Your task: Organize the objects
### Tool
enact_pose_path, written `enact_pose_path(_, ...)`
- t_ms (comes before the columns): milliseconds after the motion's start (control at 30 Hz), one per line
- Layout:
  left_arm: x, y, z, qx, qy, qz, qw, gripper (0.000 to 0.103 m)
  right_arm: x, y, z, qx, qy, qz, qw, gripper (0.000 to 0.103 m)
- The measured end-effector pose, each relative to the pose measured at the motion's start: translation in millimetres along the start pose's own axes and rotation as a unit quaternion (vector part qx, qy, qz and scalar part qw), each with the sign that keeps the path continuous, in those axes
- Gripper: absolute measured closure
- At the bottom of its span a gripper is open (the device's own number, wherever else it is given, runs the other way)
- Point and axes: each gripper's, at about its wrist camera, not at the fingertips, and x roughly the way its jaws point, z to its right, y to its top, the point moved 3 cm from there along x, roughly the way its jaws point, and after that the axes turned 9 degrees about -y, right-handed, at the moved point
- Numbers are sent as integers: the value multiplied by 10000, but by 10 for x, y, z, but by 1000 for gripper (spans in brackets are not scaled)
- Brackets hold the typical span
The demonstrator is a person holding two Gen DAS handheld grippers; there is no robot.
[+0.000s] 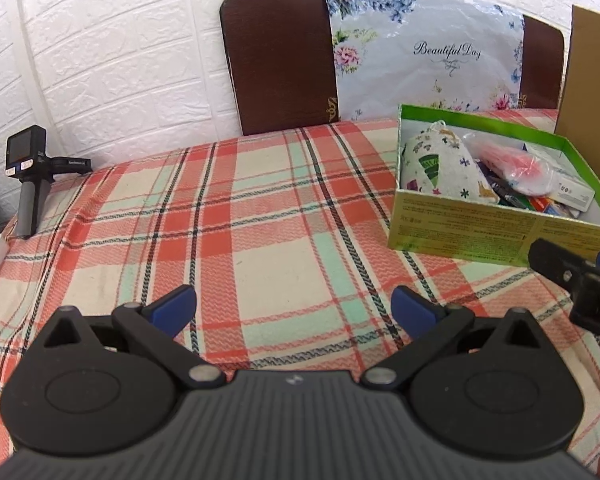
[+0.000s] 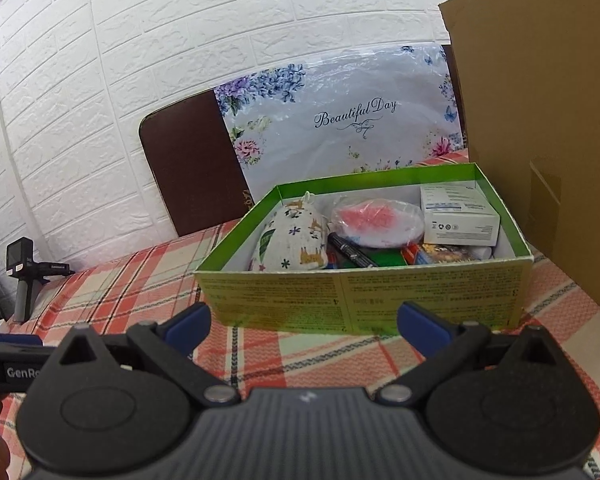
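Both tongs, left (image 1: 294, 304) and right (image 2: 304, 320), spread, empty; green box (image 2: 364, 300) ahead filled; counter (image 1: 260, 216) cloth bare; task looks near done.

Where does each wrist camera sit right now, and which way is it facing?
Left wrist: sits low behind the open left gripper, facing across the red plaid tablecloth to the white brick wall; the right gripper enters at the right edge.
Right wrist: sits behind the open right gripper, facing the open green cardboard box just ahead; the left gripper shows at the left edge.
Shared: the box, the white printed fabric pouch inside it, the floral "Beautiful Day" board, and the black tripod camera.
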Motion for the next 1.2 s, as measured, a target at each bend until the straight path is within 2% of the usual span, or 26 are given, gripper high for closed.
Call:
enact_pose_path(300, -138, 23, -2, 175, -174, 197, 9995, 0, -167, 87, 23, 71, -88, 175, 9998, 0)
enact_pose_path(467, -111, -20, 3, 166, -271, 84, 9995, 0, -118, 24, -9, 4, -126, -34, 9999, 0)
enact_pose_path(833, -79, -102, -69, -88, -284, -264, 9992, 0, -276, -37, -114, -151, -126, 77, 9998, 0)
enact_pose_path(1200, -62, -202, -8, 129, -241, -472, 9985, 0, -272, -125, -215, -309, -21, -67, 9995, 0)
